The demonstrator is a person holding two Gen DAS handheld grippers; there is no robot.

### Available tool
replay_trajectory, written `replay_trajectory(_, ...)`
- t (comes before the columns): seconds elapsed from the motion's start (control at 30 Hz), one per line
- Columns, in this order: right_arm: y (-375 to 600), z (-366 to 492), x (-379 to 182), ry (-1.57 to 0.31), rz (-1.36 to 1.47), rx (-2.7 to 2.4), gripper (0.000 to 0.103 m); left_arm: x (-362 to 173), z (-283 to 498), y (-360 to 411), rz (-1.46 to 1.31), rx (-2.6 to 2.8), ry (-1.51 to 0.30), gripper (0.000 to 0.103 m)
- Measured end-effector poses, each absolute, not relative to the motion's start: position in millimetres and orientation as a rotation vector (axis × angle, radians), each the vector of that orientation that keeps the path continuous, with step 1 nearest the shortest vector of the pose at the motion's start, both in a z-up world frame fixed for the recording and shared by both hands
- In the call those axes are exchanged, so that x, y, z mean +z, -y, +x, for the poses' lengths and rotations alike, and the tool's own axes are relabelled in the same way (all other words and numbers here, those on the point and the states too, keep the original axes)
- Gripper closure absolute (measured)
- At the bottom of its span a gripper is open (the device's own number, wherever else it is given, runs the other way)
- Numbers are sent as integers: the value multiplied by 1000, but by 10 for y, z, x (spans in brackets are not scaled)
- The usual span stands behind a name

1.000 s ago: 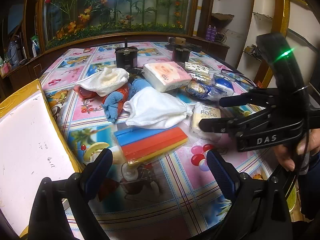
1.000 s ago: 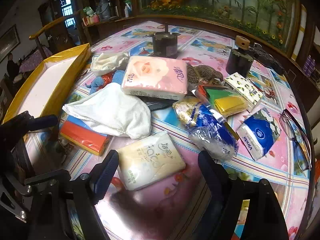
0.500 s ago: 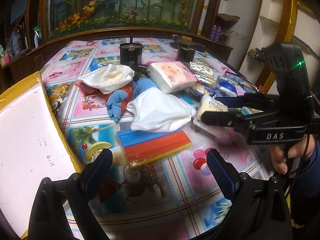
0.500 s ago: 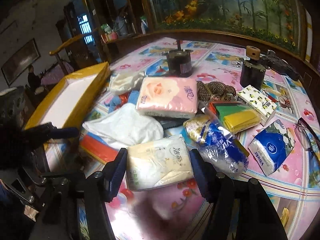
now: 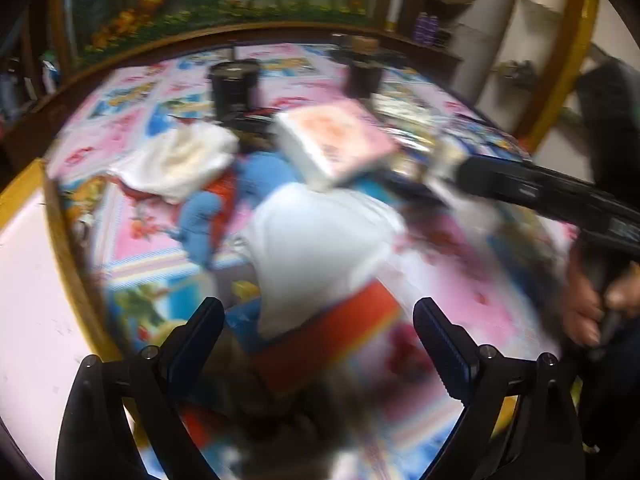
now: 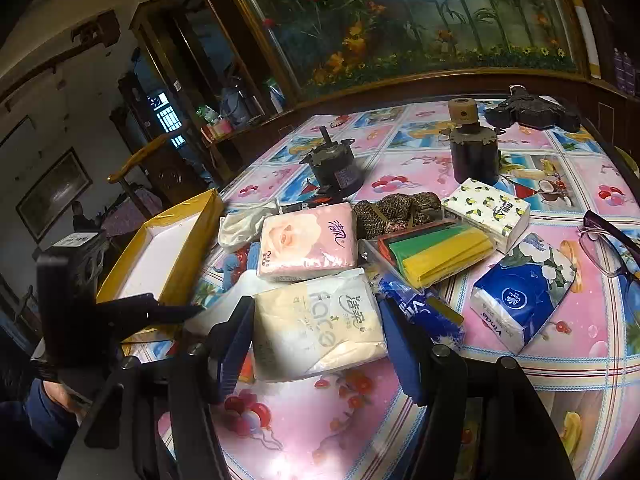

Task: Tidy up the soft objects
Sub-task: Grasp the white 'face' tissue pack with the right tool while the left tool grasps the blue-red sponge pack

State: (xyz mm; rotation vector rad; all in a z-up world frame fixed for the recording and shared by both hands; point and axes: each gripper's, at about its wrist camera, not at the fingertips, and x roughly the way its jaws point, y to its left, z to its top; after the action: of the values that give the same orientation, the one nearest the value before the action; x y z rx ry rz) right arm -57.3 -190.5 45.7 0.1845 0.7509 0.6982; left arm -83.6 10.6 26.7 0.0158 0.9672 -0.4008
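Note:
My right gripper (image 6: 316, 308) is shut on a cream tissue pack (image 6: 316, 332) marked "face"; both pads press its sides and it sits tilted above the tablecloth. In the blurred left wrist view my left gripper (image 5: 318, 312) stands open over a red-and-blue striped pack (image 5: 332, 336) and a white cloth (image 5: 316, 248), with nothing between its fingers. A yellow-rimmed white box (image 6: 188, 256) lies at the table's left. A pink tissue pack (image 6: 308, 244), a lemon-print pack (image 6: 486, 210), a blue Vinda pack (image 6: 524, 300) and a green-yellow pack (image 6: 440, 250) lie around.
Two dark motor-like objects (image 6: 334, 168) (image 6: 474, 156) stand at the back of the table. Glasses (image 6: 608, 248) lie at the right edge. A brown knitted piece (image 6: 396, 208), a blue cloth (image 5: 200, 220) and another white cloth (image 5: 180, 160) lie in the pile.
My right gripper closed on the cream tissue pack and raised it off the table while turning. My left gripper swung toward the white cloth and striped pack, still open.

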Motion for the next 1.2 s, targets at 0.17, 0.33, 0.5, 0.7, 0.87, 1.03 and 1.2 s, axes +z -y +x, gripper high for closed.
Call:
replay_trajectory(0.17,1923,-599,472,-743,189,701,35,453,-1144,-66,-36,-552,-951,7)
replay_trajectory(0.33,1936,-598,468,-744,192,701,35,383,-1077,-14,56,-435,-962,7)
replay_trajectory(0.5,1941,-592,451,-746,190,691,35,233,-938,87,93,-455,-991,7)
replay_trajectory(0.7,1944,-590,446,-748,191,688,35,139,-939,261,200,-382,-982,43)
replay_trajectory(0.87,1951,-584,439,-744,192,688,35,183,-1066,206,138,-381,-966,54)
replay_trajectory(1.03,1953,-576,438,-744,193,689,35,265,-1281,130,72,-447,-955,54)
replay_trajectory(1.2,1929,-586,444,-741,179,686,35,449,-1405,-10,20,-453,-887,54)
